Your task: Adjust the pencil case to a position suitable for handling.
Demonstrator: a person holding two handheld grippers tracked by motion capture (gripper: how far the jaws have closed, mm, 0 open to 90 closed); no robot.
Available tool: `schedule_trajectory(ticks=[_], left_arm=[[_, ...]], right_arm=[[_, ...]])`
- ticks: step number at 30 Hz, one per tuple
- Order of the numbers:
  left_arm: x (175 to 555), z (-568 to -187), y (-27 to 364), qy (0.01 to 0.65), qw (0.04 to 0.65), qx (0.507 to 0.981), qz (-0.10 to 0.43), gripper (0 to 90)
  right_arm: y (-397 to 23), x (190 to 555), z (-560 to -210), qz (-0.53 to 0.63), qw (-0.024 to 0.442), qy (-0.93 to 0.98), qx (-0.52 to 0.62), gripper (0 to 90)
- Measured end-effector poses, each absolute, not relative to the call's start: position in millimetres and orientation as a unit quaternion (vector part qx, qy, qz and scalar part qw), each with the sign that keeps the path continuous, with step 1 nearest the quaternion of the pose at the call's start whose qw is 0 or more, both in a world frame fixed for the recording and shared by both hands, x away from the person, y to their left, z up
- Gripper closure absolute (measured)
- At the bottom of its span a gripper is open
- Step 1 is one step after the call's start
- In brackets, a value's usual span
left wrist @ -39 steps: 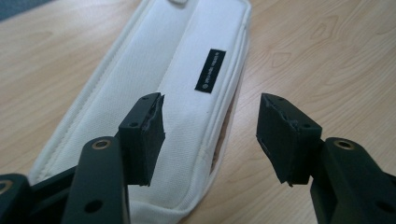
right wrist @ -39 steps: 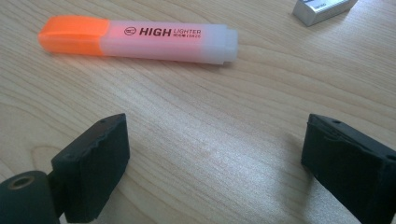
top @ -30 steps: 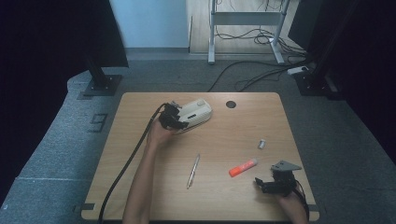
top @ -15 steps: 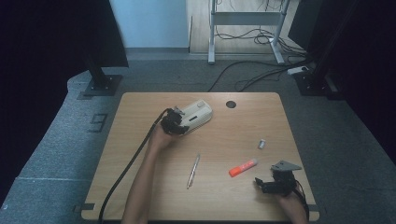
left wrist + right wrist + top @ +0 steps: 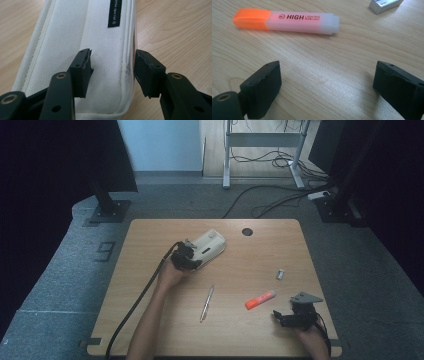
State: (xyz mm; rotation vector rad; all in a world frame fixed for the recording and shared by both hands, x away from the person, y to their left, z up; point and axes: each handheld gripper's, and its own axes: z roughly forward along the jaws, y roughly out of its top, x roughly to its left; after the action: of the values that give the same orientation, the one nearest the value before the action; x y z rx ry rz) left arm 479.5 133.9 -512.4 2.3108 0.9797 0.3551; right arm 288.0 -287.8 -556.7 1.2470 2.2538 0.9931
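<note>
A white fabric pouch [image 5: 211, 245] lies on the wooden table [image 5: 150, 240] at the back middle. My left gripper [image 5: 194, 258] is at its near end. In the left gripper view the pouch [image 5: 62, 37] runs away from the left gripper [image 5: 112, 57]. One jaw lies on the cloth top and the other against the seamed side edge. The jaws have just been closing and now pinch that edge. My right gripper [image 5: 279, 316] rests open at the front right. In the right gripper view an orange highlighter [image 5: 287, 20] lies ahead of the right gripper [image 5: 328, 72], over bare wood.
The highlighter [image 5: 260, 299] lies just left of and beyond the right gripper. A silver pen [image 5: 206, 302] lies in the middle front. A small silver block [image 5: 280, 274] sits right of centre, also seen as the block [image 5: 384, 5]. A black cable hole [image 5: 247, 231] is near the back edge.
My left gripper has crept a little along the pouch's near end and its jaws have drawn in around the pouch's edge. The right gripper and the loose items have not moved.
</note>
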Motion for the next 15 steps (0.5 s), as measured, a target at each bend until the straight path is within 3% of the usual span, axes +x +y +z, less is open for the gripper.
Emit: schedule_trajectory(ticks=[15], left_arm=[[441, -512, 145, 0.374, 0.297, 0.868, 0.132, 48.0]], right_arm=[[-288, 288, -557, 0.353, 0.188, 0.801, 0.445, 7.7]])
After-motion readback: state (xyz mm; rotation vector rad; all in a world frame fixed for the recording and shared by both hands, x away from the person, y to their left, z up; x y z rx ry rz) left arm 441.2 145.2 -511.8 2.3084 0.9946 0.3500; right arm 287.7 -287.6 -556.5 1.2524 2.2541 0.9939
